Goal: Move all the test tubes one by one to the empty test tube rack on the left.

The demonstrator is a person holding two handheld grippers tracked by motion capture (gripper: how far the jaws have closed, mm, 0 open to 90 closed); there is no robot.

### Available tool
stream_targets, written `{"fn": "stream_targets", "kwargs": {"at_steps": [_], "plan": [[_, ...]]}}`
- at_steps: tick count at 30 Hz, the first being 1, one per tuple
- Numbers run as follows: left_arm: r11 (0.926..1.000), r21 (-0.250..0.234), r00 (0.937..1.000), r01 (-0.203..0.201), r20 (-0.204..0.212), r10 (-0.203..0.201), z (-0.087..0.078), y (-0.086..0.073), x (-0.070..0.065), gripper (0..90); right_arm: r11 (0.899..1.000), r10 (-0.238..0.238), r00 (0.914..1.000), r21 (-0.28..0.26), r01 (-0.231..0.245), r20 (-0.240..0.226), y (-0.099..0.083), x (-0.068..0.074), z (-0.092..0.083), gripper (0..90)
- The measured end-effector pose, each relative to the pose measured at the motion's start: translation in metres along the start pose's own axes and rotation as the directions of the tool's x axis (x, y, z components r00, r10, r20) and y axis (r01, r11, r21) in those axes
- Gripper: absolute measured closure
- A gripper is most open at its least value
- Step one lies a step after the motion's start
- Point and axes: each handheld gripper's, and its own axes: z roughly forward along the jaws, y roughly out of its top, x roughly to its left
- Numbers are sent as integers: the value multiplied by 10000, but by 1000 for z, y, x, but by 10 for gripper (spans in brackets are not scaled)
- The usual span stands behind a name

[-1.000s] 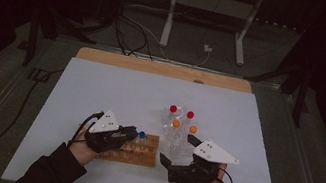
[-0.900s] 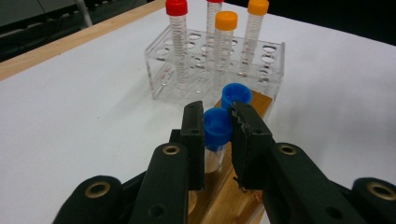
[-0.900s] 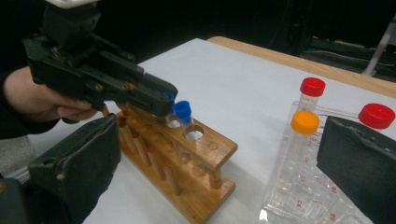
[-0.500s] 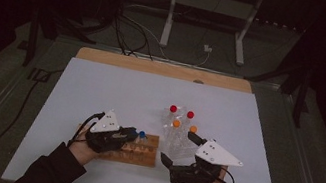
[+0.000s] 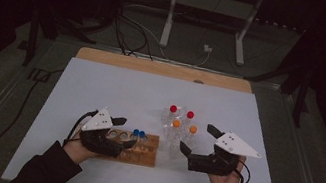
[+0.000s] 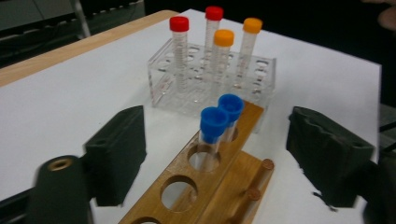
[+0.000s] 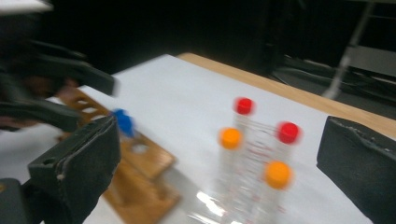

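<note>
**Two blue tubes stand in the wooden rack, both grippers released**

The right gripper view is smeared by motion: tube caps blur into soft discs and the clear rack (image 7: 243, 186) beneath them is barely made out. In the high view the lower part of the wooden rack (image 5: 142, 155) is covered by the left gripper (image 5: 124, 132), and its near end is cut off at the bottom of the left gripper view. No writing can be read; faint graduation marks on the clear tubes are too small to tell.

The left gripper has just been opening. Its black, blocky pads stand wide apart on either side of the wooden rack, touching nothing, with the blue tubes (image 6: 220, 117) ahead of and between them. The two tubes sit upright in neighbouring round holes at the far end of that rack, blue screw caps touching; nearer holes gape empty. The rack is smooth varnished wood with dowel posts.

Just beyond it stands the clear plastic rack, holding two red tubes (image 6: 180, 51) and two orange tubes (image 6: 224, 51).

The right gripper (image 5: 196, 139) hangs released beside the clear rack, its jaws wide, holding nothing. All stands on a white table (image 5: 101, 85).
</note>
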Motion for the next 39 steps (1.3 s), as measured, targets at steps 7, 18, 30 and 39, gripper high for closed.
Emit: {"fn": "stream_targets", "kwargs": {"at_steps": [7, 18, 30, 39], "plan": [[9995, -292, 9967, 100, 814, -76, -6, 2, 1, 61, 9951, 238, 9976, 938, -298, 644, -14, -19, 12, 0], [9987, -462, 9950, -224, 959, 267, -10, 3, -2, 7, 9779, 783, 9865, 1812, -1040, 1437, -32, -34, 29, 83], [9978, -606, 9946, -283, 984, 342, -13, 6, -5, 7, 9534, 453, 9840, 2868, -940, 1721, -38, -34, 42, 319], [9973, -674, 9945, -294, 980, 359, -15, 6, -4, 7, 9460, 312, 9868, 3139, -805, 1590, -37, -34, 49, 489]]}}
